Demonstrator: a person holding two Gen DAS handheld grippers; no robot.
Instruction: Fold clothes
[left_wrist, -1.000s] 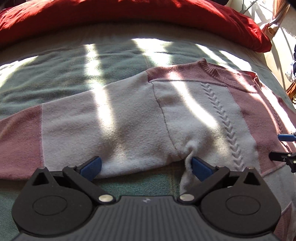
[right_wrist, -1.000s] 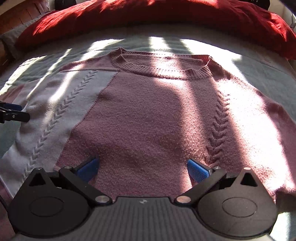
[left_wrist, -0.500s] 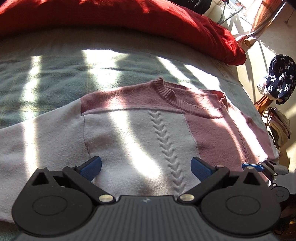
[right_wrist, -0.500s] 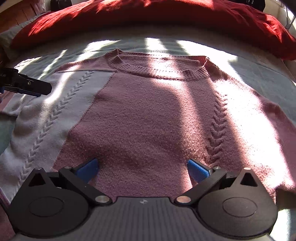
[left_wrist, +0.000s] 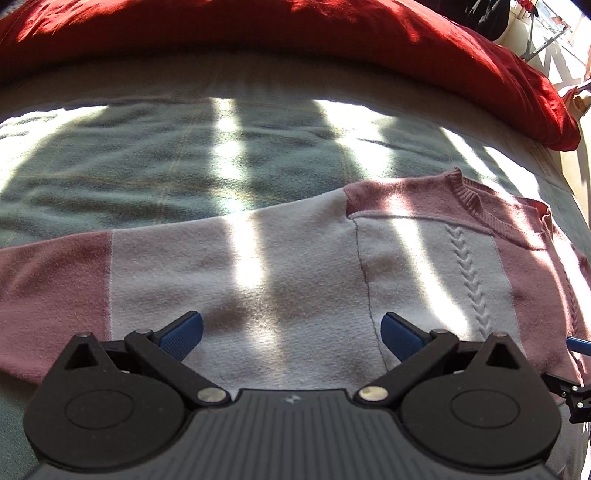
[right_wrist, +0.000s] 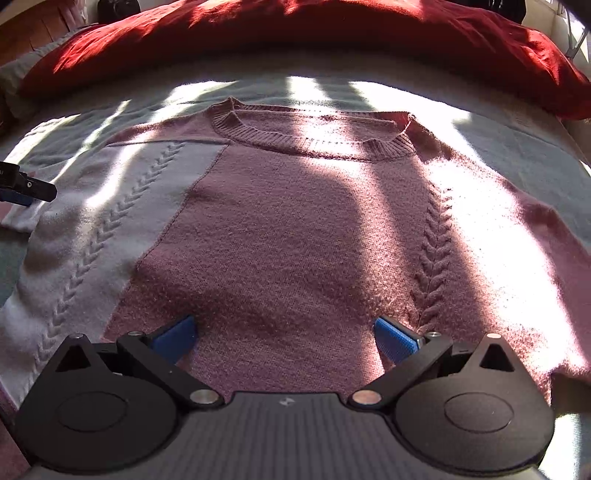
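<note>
A pink and white knit sweater (right_wrist: 295, 229) lies flat, front up, on a bed with its ribbed collar (right_wrist: 314, 142) at the far side. In the left wrist view its white sleeve (left_wrist: 221, 266) with a pink cuff (left_wrist: 51, 288) stretches out to the left. My left gripper (left_wrist: 291, 332) is open over the white sleeve near the armpit seam, nothing between its blue pads. My right gripper (right_wrist: 284, 338) is open low over the pink front panel, also holding nothing. A tip of the left gripper (right_wrist: 26, 186) shows at the left edge of the right wrist view.
A pale green blanket (left_wrist: 184, 162) covers the bed under the sweater. A long red pillow (right_wrist: 314, 40) lies across the far side. Bands of sunlight and shadow cross everything. The bed's right edge and a bright room (left_wrist: 569, 44) lie beyond the pillow's end.
The left gripper swung right over the sweater body half a second ago, then back left over the sleeve. The right gripper has barely moved. Both stayed open.
</note>
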